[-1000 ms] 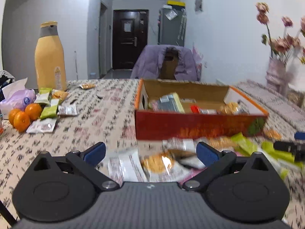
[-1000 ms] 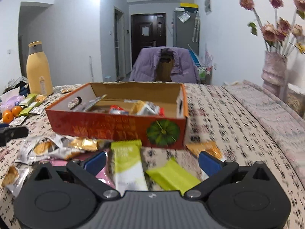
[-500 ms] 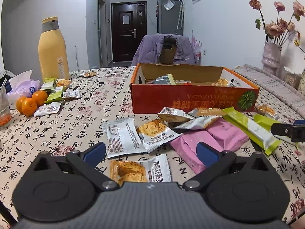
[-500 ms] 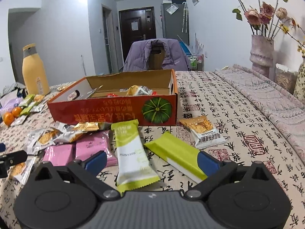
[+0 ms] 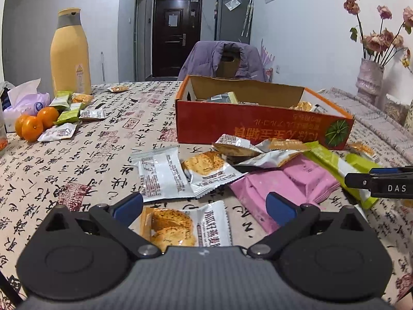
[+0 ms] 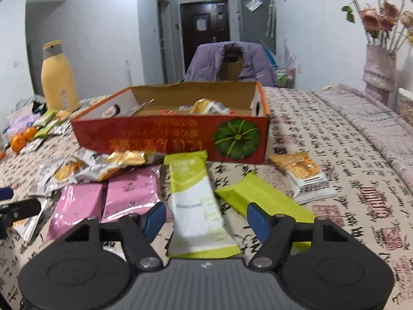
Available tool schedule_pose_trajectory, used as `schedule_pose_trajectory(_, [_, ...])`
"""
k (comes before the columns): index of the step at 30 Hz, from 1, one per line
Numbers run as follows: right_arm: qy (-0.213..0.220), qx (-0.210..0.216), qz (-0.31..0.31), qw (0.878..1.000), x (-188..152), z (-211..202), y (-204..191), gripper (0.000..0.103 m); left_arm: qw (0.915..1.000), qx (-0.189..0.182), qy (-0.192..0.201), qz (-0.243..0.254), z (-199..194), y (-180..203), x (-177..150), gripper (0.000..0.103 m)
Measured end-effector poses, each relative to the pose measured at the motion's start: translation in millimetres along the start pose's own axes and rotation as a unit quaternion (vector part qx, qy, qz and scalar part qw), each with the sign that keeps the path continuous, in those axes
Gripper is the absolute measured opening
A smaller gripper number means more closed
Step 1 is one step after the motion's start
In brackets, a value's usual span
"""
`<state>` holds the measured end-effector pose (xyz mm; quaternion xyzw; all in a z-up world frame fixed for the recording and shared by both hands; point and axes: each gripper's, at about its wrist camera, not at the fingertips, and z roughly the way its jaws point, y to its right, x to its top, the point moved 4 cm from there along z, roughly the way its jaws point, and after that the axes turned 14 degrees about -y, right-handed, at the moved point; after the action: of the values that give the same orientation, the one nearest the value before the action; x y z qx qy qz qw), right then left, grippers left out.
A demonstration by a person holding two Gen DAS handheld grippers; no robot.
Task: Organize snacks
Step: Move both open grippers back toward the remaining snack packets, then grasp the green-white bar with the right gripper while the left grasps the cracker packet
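An open orange cardboard box (image 5: 258, 126) holds a few snack packets and also shows in the right wrist view (image 6: 165, 139). Loose snacks lie in front of it. My left gripper (image 5: 204, 209) is open, low over a cookie packet (image 5: 183, 223) lying between its fingers. My right gripper (image 6: 206, 218) is open with its fingers either side of a green-and-white bar (image 6: 198, 206). Two pink packets (image 6: 108, 199) lie left of the bar, a plain green bar (image 6: 260, 199) to its right.
A tall yellow bottle (image 5: 70, 51), oranges (image 5: 34, 124) and more small snacks (image 5: 69, 106) sit at the table's far left. A vase of flowers (image 6: 379, 69) stands far right. A chair with a purple jacket (image 5: 224, 59) is behind the box.
Both grippers have pulled back from the box and come down toward the loose snacks. The right gripper's fingers have narrowed around the green-and-white bar.
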<state>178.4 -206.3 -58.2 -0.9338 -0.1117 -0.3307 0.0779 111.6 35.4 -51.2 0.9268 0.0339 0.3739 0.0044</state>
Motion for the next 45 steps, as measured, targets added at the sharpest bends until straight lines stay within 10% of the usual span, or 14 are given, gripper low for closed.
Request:
schedule_pose_trajectory(11, [-0.018, 0.009, -0.005, 1.0, 21.9, 20.0, -1.8, 0.044, 1.0, -0.001, -0.007, -0.005, 7.5, 0.3, 2.3, 0.103])
schedule_pose_trajectory(45, [0.066, -0.007, 0.033, 0.997, -31.0, -48.5, 9.3, 0.037, 0.997, 0.044, -0.056, -0.028, 13.3, -13.5, -16.4, 0.092])
